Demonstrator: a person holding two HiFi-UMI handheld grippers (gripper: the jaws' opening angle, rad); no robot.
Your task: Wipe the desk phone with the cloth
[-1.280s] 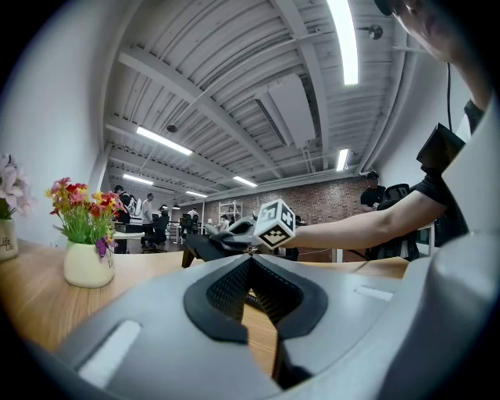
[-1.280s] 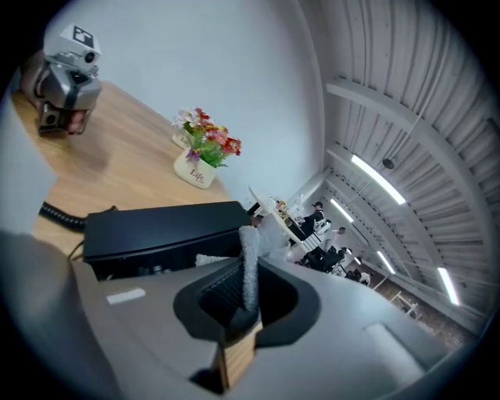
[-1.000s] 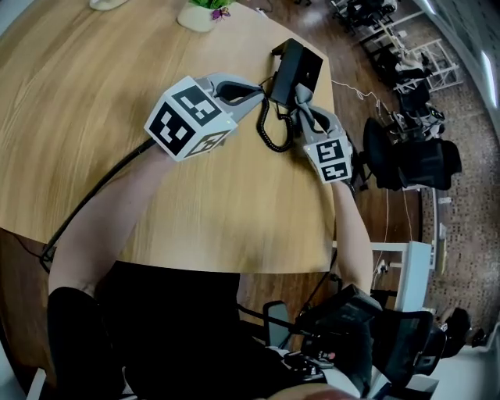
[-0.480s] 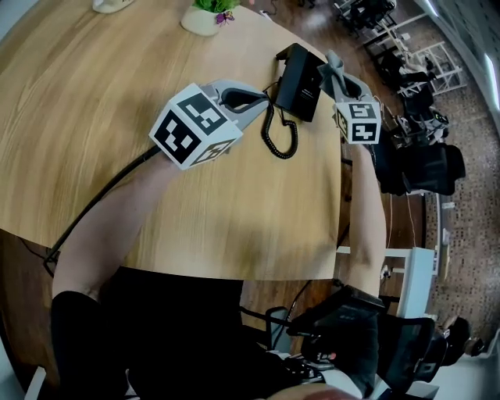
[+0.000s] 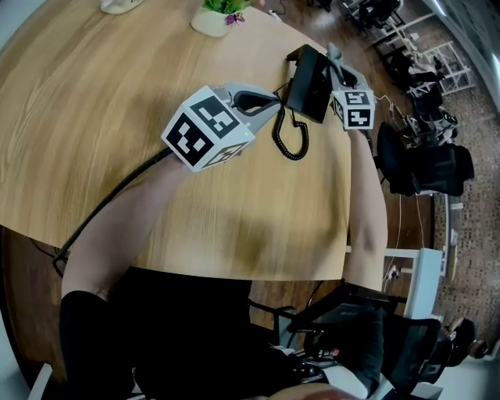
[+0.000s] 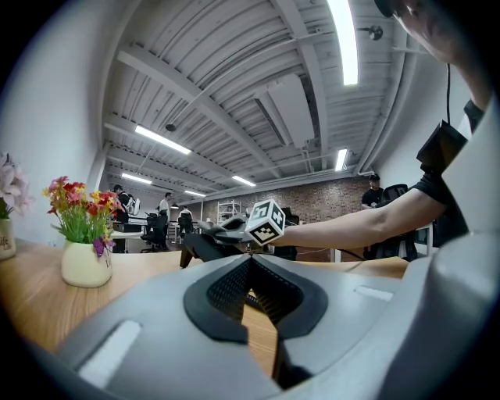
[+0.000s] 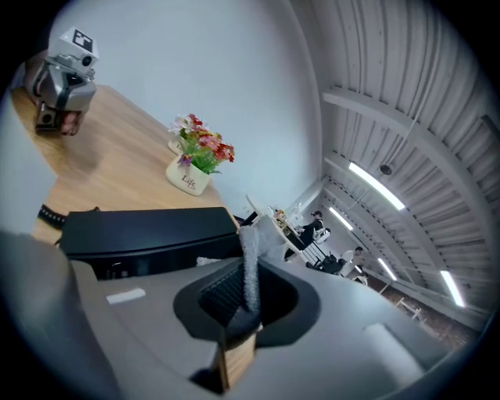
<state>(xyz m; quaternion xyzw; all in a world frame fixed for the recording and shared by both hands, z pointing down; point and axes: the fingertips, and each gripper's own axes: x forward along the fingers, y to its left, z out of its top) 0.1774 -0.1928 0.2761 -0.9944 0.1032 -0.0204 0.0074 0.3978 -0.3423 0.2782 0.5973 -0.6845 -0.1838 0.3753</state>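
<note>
The wooden table (image 5: 117, 117) has a pale, straight grain and a rounded edge nearest the person. On the near-left side of the desk phone (image 5: 308, 74) hangs the left gripper (image 5: 273, 99). Its own view shows the ribbed black pads pressed together at their tips with nothing between them, and the phone stands a little ahead of them, not touched. A black coiled cord (image 5: 291, 139) loops across the wood from the phone's near-left corner and lies just beside that gripper.

The phone is a black, boxy wedge of matt plastic with a flat, hard-edged body, and it sits close to the table's right edge. The right gripper (image 7: 248, 269) is at its right side. Its jaws are clamped on a thin fold of grey-white cloth (image 7: 250, 242), soft and nubbly, which sticks up past the tips just beside the phone's upper edge. I cannot tell whether the cloth touches the plastic.

The step in hand looks like bringing the cloth onto the phone at the start of a wipe. The next move probably calls for laying the free fold flat on the casing and drawing it along the top with light pressure. The left gripper is well placed to steady the body, since a light phone on smooth wood may slide.

Well beyond the phone stands a cream, rounded flower pot (image 5: 211, 17), seemingly ceramic, holding small bright flowers.
</note>
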